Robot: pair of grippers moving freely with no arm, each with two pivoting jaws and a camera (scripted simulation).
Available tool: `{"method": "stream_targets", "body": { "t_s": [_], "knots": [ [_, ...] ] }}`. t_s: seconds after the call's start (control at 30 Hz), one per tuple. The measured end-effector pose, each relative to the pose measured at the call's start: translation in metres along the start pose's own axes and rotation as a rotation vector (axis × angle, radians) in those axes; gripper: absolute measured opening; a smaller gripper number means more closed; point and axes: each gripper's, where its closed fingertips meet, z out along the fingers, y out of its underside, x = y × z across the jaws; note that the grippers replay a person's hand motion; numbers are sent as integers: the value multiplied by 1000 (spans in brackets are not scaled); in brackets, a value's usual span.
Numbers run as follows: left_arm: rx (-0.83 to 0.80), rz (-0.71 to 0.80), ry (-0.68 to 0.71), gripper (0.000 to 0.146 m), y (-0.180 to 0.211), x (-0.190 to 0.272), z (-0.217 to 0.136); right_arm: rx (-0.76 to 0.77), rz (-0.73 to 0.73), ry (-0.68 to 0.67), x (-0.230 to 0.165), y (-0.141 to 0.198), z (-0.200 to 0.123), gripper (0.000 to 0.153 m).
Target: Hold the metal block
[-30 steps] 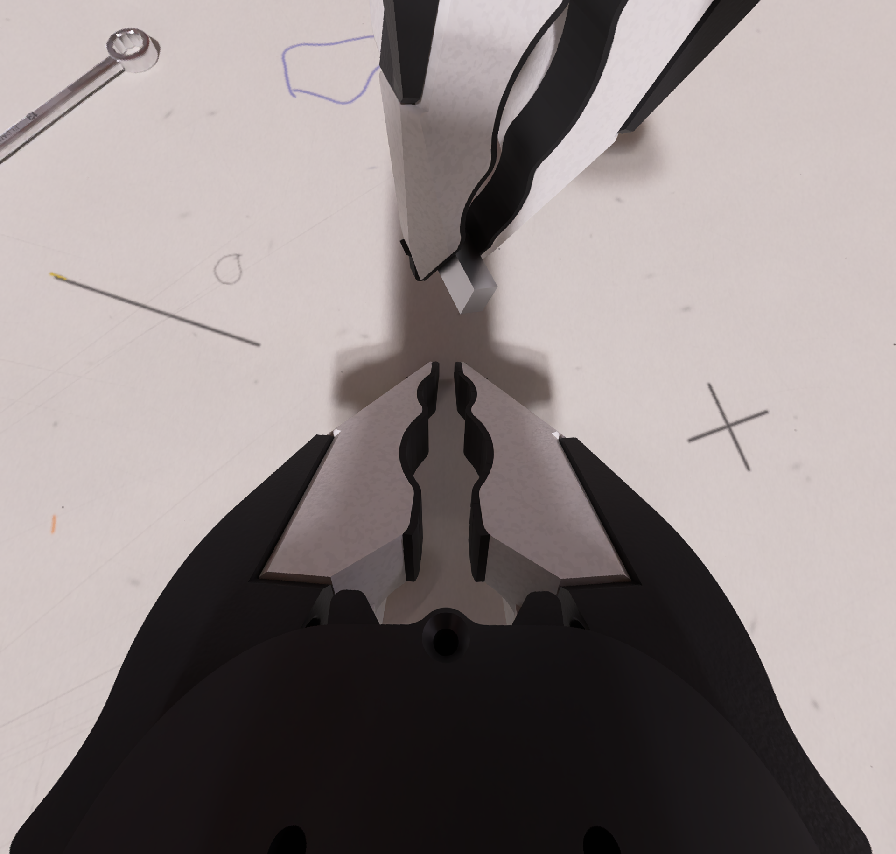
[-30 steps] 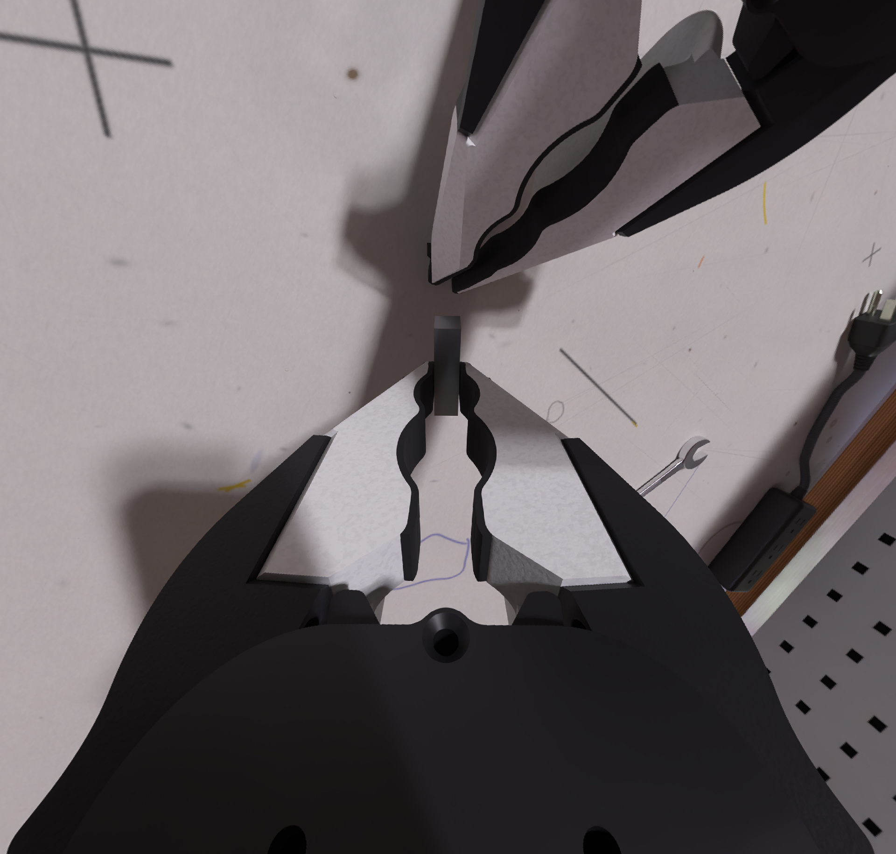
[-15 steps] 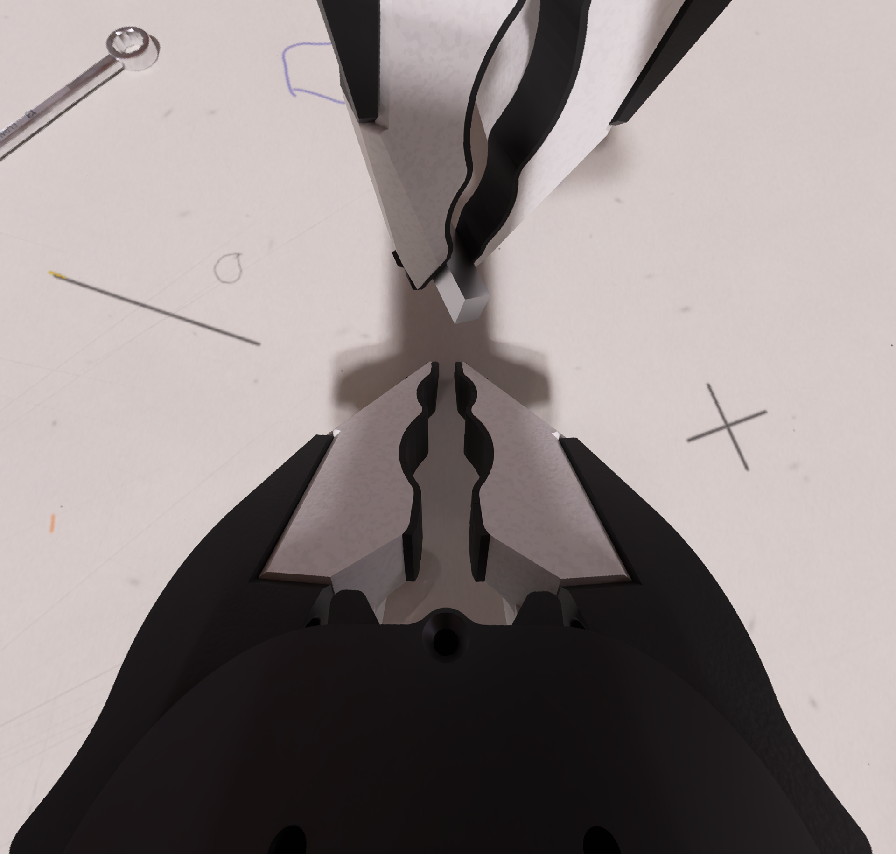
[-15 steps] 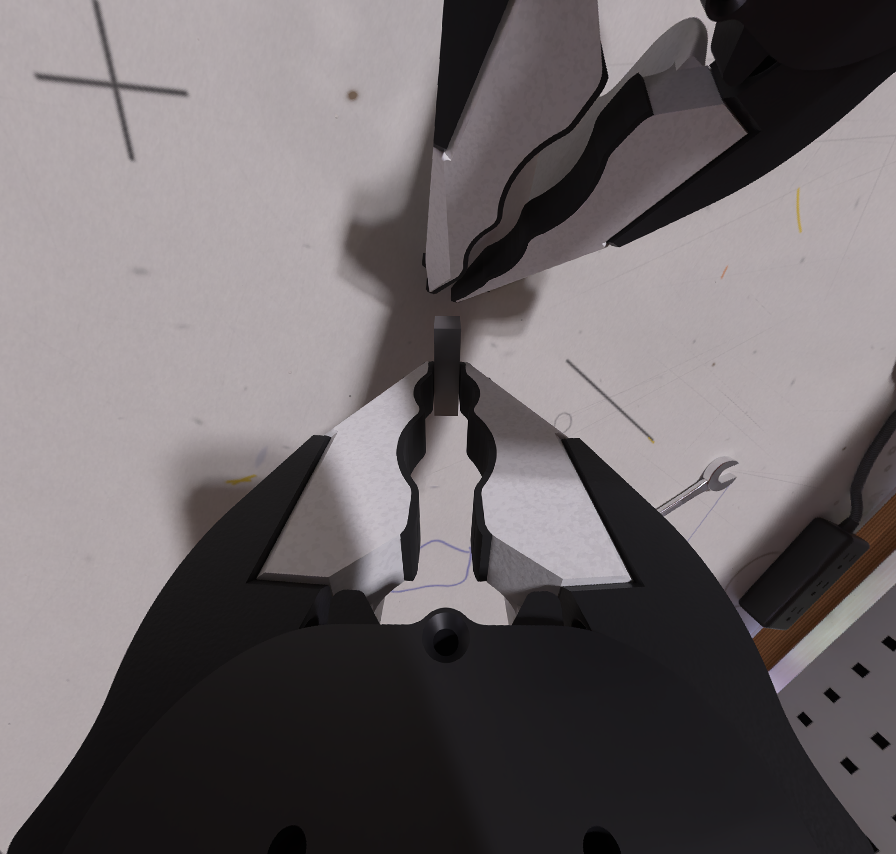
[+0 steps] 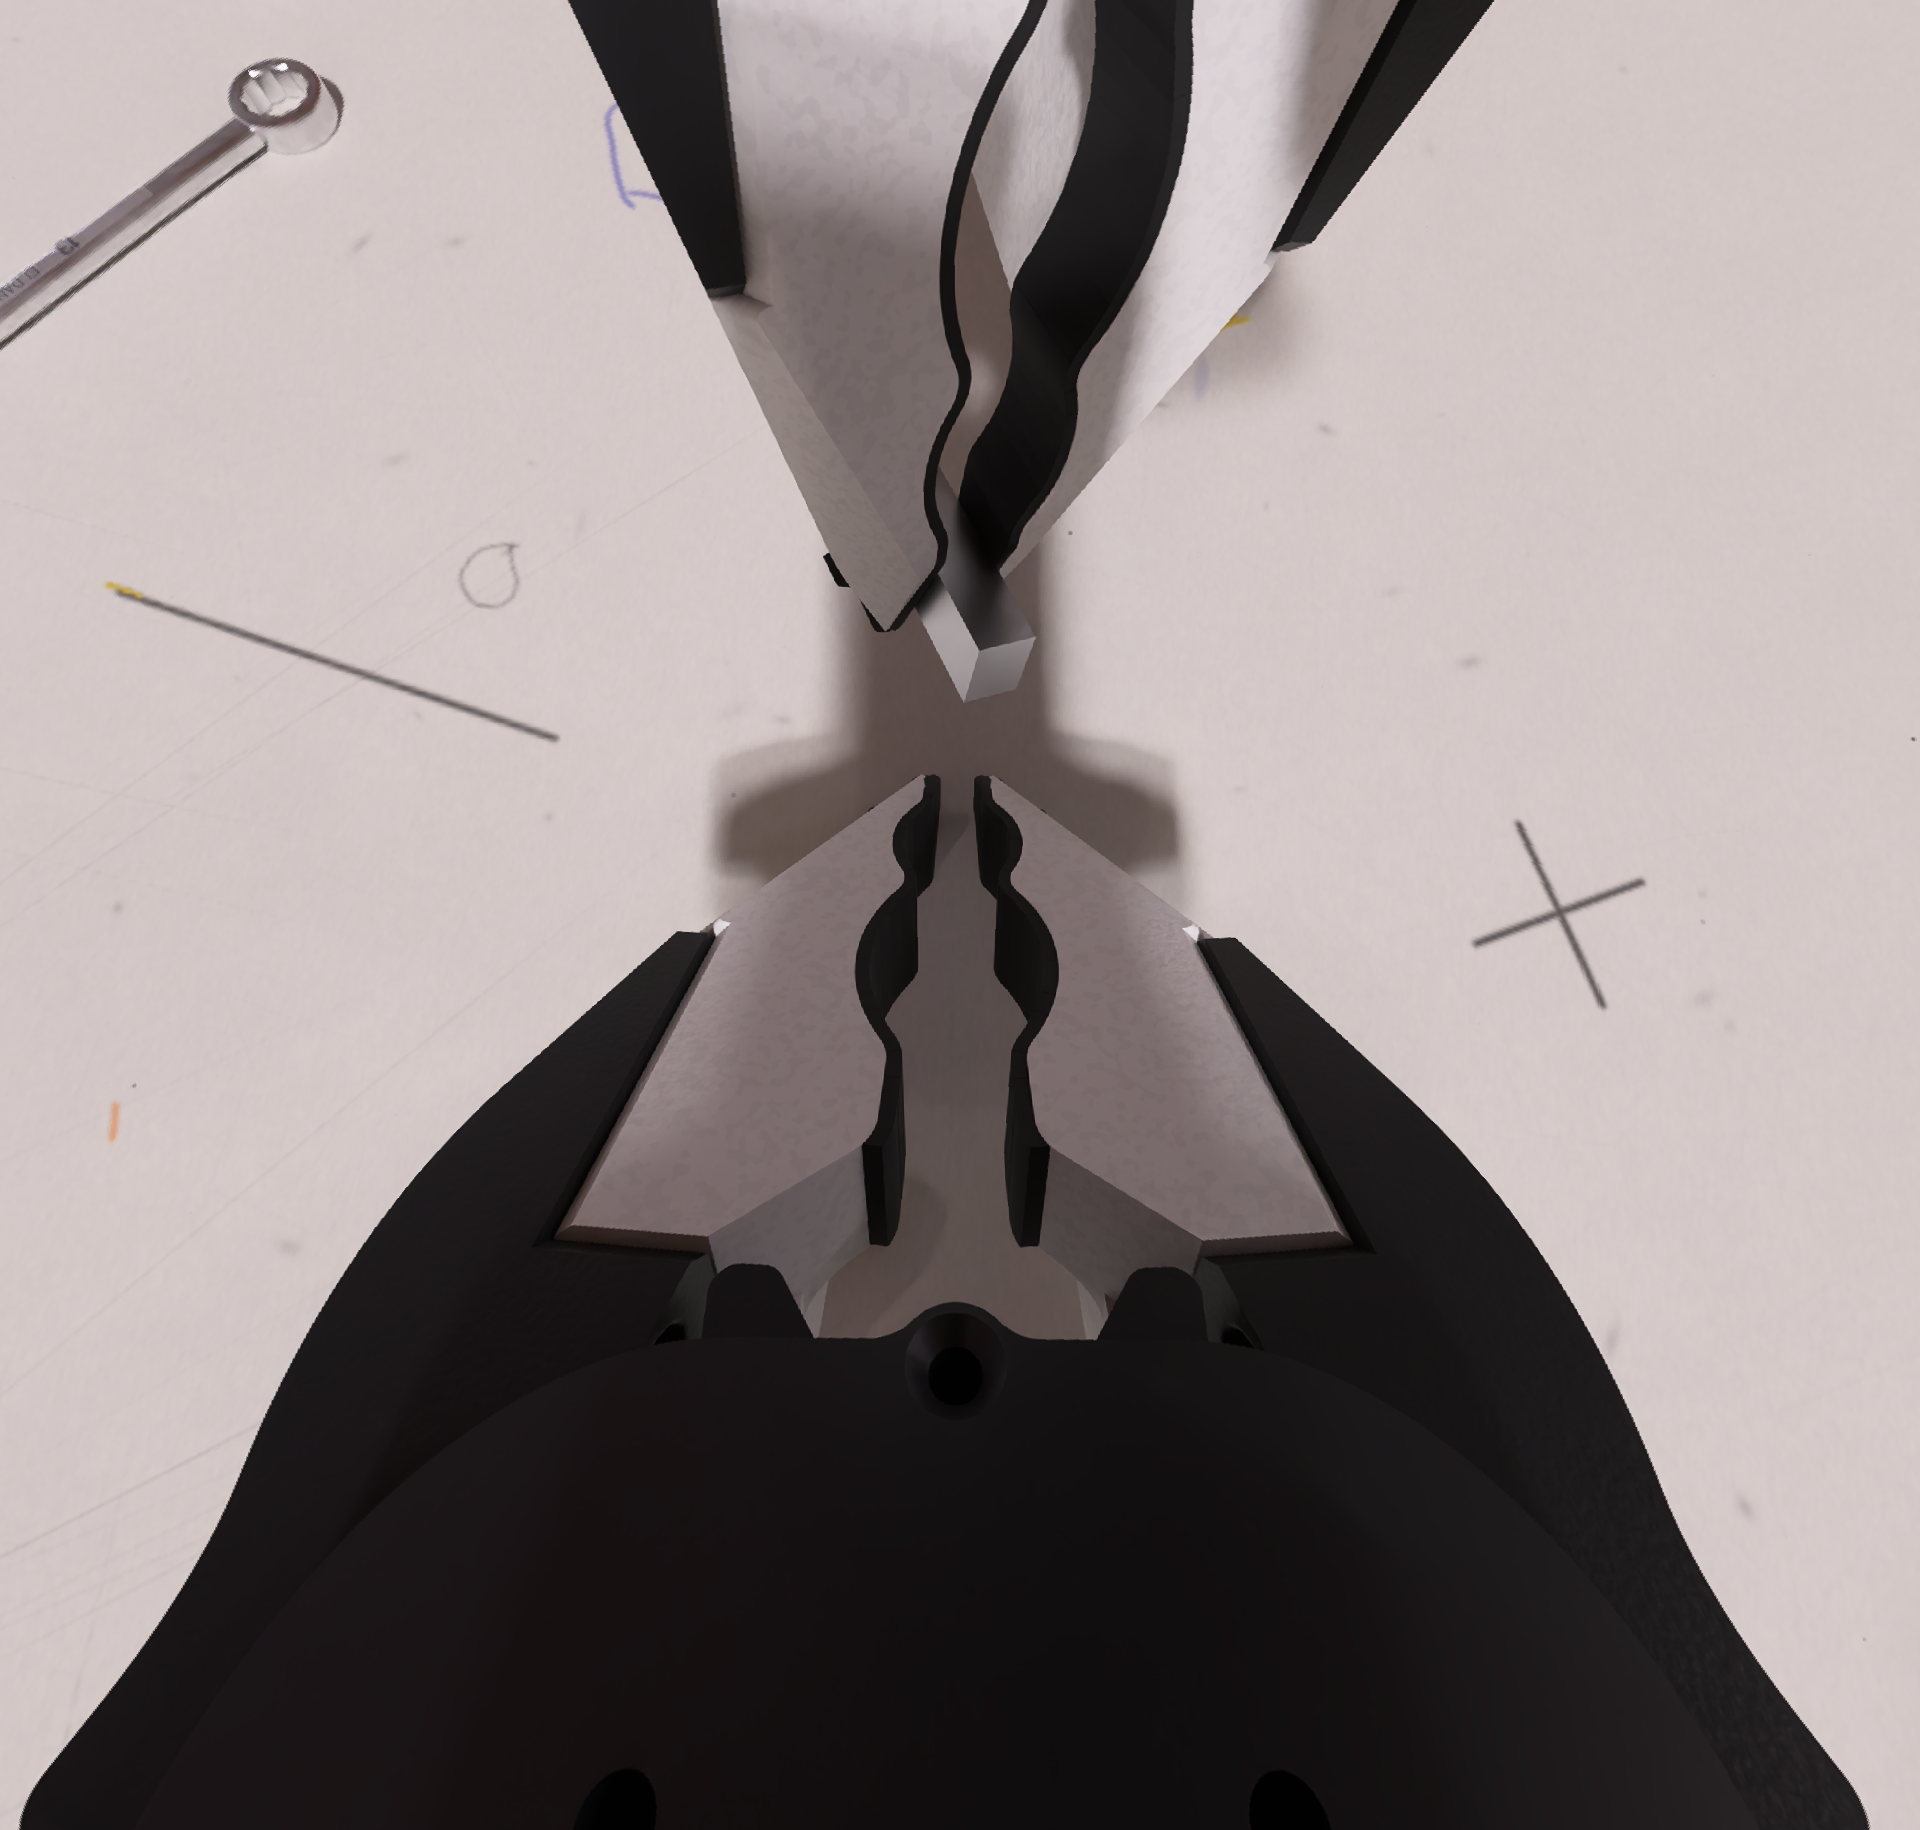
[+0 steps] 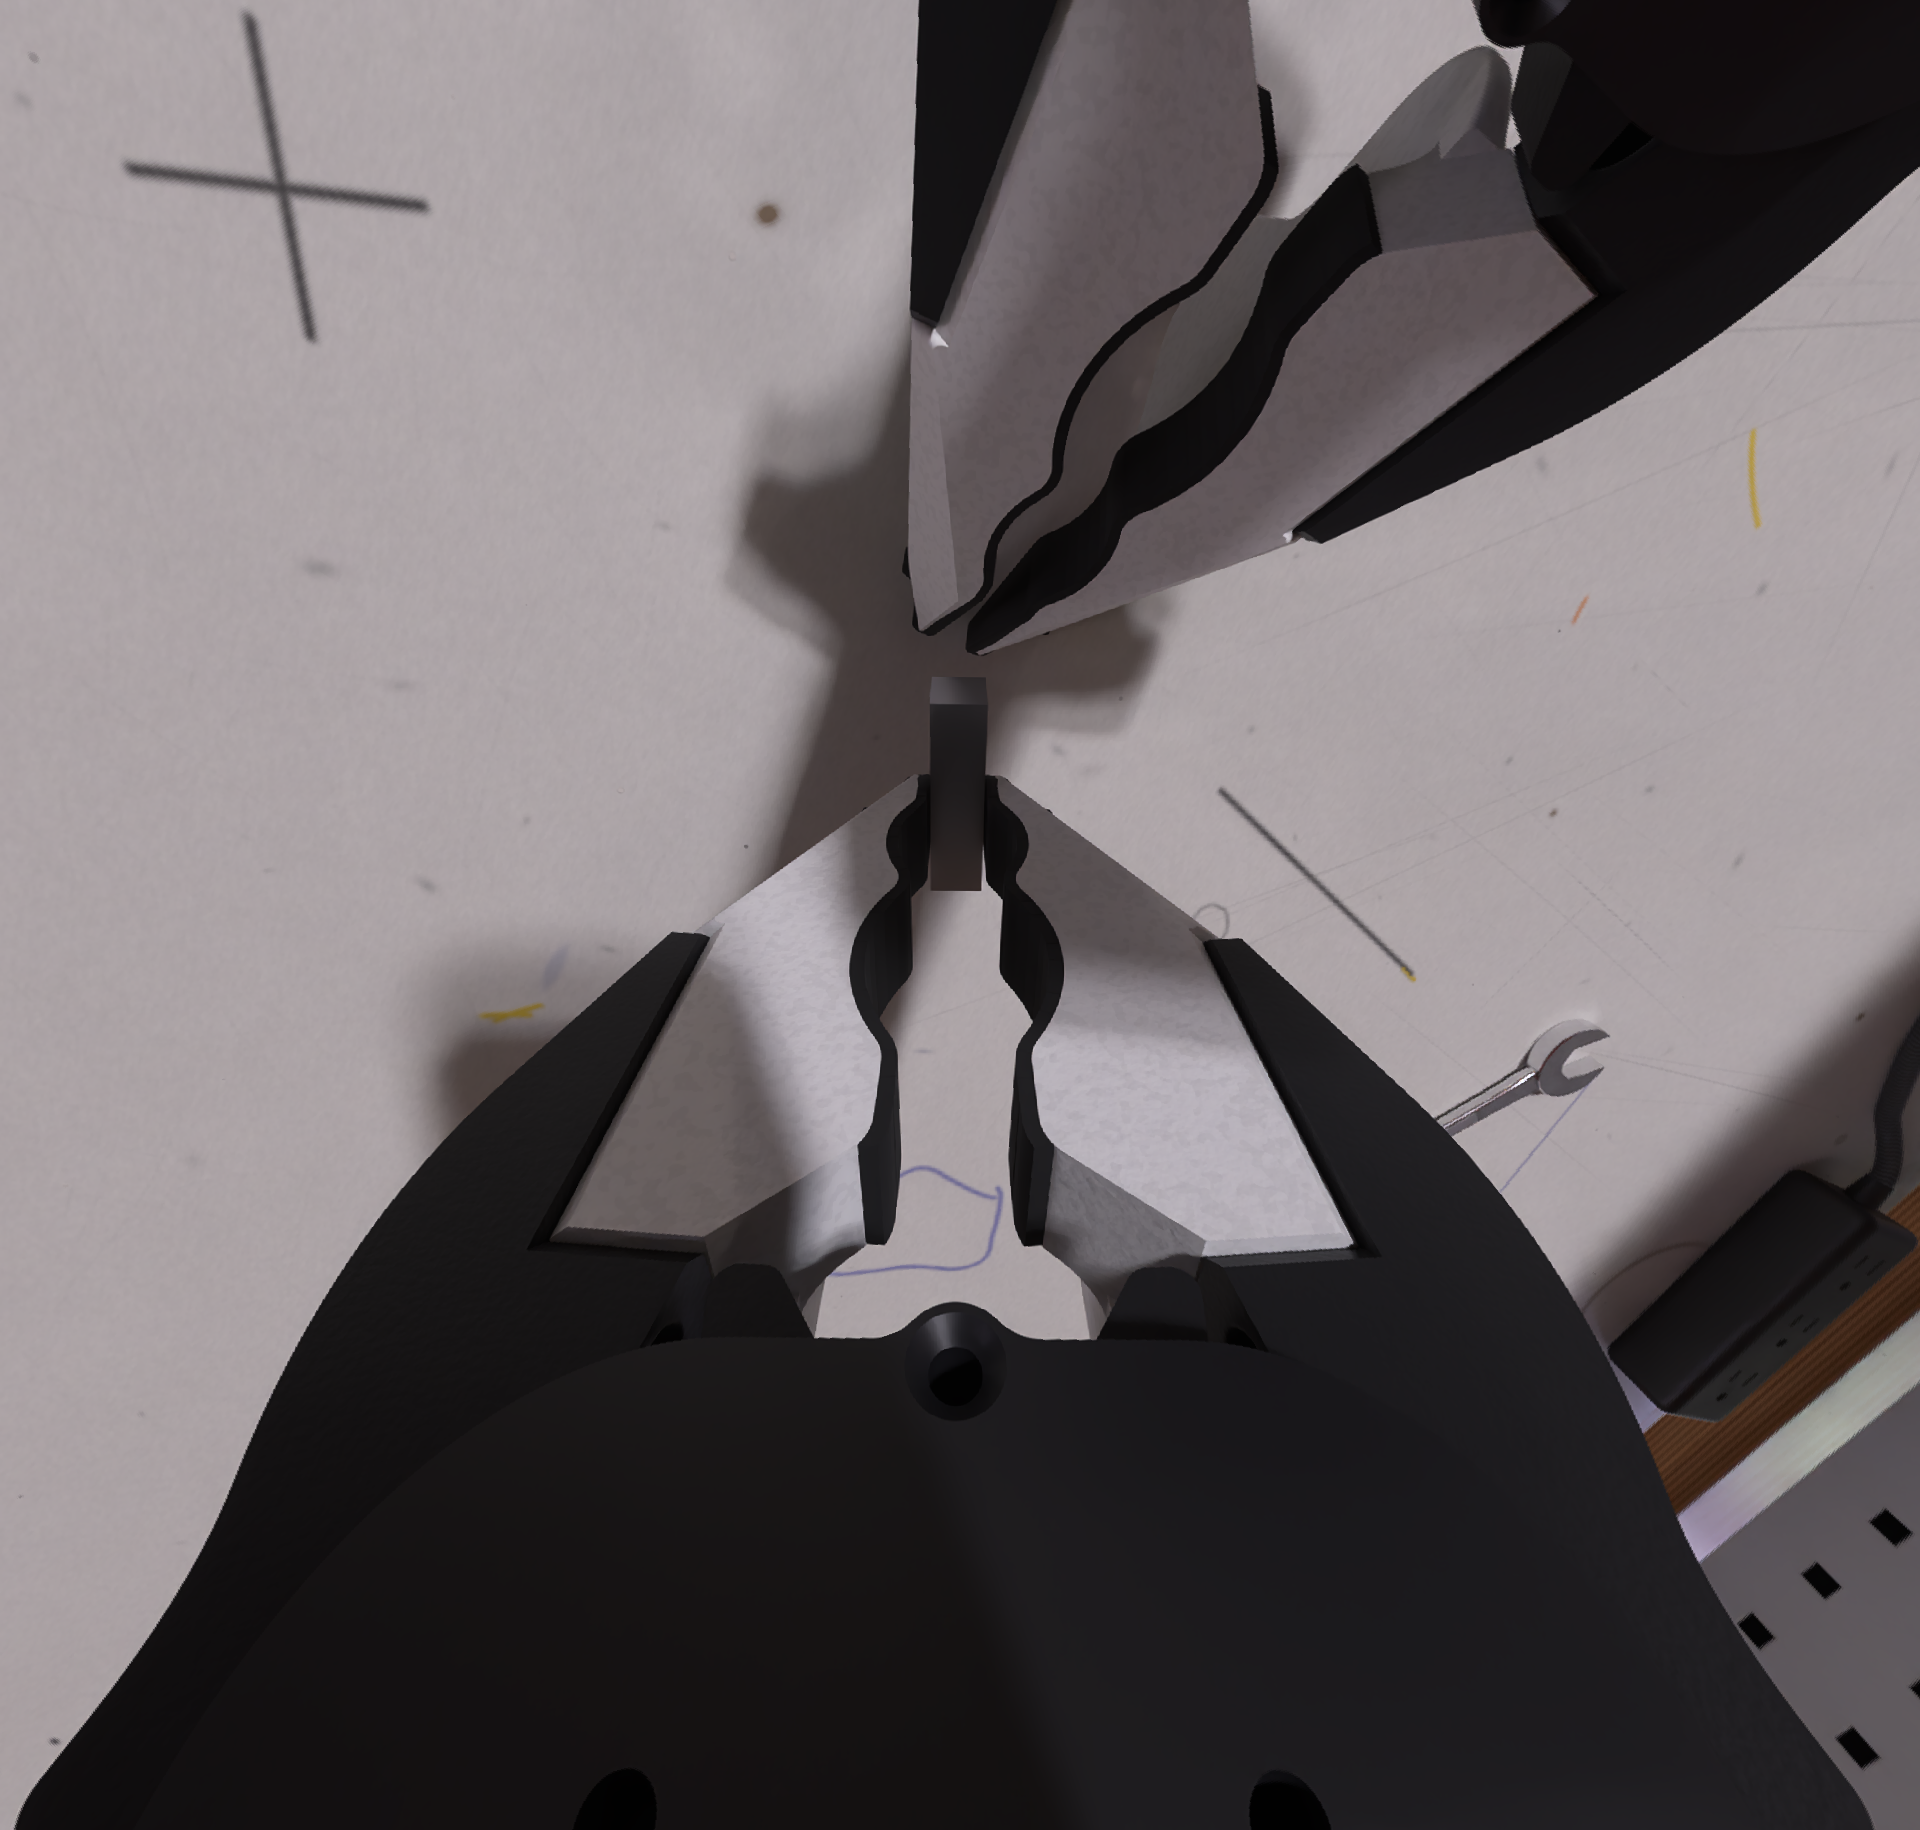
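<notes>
Both jaws of the right gripper (image 6: pixel 954 783) pinch the block (image 6: pixel 957 793) near its back end. The left gripper (image 5: pixel 956 783) has its jaws nearly pressed together on nothing, just past the block's free end. Since a second ago the right gripper has tilted a little, and the block tipped with it without slipping. So the hold looks safe. The block is a small grey bar, shiny, with square ends, up off the table (image 5: pixel 1558 554).

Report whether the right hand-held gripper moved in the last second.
Yes. In the left wrist view, the right hand-held gripper has swung left, now hiding most of the blue scribble.
</notes>
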Motion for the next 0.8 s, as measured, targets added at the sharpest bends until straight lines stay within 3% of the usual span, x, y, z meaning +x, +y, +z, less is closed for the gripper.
{"method": "stream_targets", "body": {
  "t_s": [0.43, 0.8],
  "knots": [
    [-1, -1, -2, 6, 0, -1, 0, 42, -4, -39, 0, -1, 0, 9],
    [0, -16, -2, 7, 0, -1, 0, -34, -65, 296, -2, 0, -1, 9]
  ]
}}
